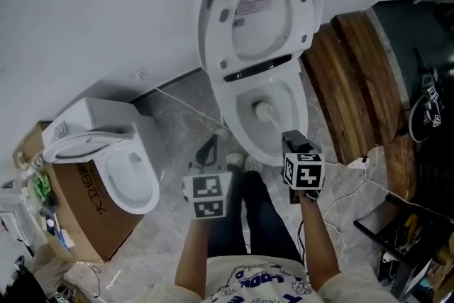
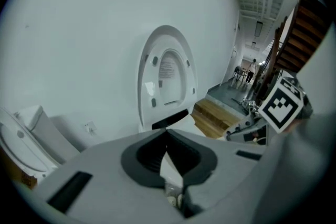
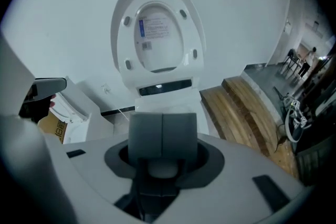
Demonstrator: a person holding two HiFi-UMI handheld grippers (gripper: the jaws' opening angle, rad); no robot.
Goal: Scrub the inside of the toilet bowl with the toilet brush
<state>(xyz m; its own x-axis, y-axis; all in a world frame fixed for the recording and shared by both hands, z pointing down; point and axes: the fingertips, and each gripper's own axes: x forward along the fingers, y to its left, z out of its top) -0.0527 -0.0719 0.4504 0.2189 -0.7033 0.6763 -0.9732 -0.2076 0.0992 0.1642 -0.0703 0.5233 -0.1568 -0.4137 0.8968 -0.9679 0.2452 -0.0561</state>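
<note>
- The toilet [image 1: 228, 120] is glossy white ceramic with an oval bowl. Its seat and oval lid [image 1: 259, 7] are tipped up against the plain pale wall, and a printed label shows on the lid's underside.
- The toilet brush [image 1: 264, 110] has a small, round, pale head lying low inside the toilet's bowl, near the middle. Its slim handle runs back towards the bowl's front rim.
- The right gripper [image 3: 163, 134] is over the toilet's front rim. Its flat grey pads are pressed together and clamp the brush handle, whose pale rounded end shows just beneath them.
- The left gripper [image 2: 167, 132] is held in front of the toilet, off to its left. Its dark matte jaws meet at the tips with nothing between them.
- Wooden steps [image 1: 355, 81], brown planks with a visible grain, lie just right of the toilet.
- A second toilet [image 1: 106, 152], also white, sits on a cardboard box [image 1: 78, 209] left of the toilet.
- The floor [image 1: 177, 124] around the toilet is grey veined stone.
</note>
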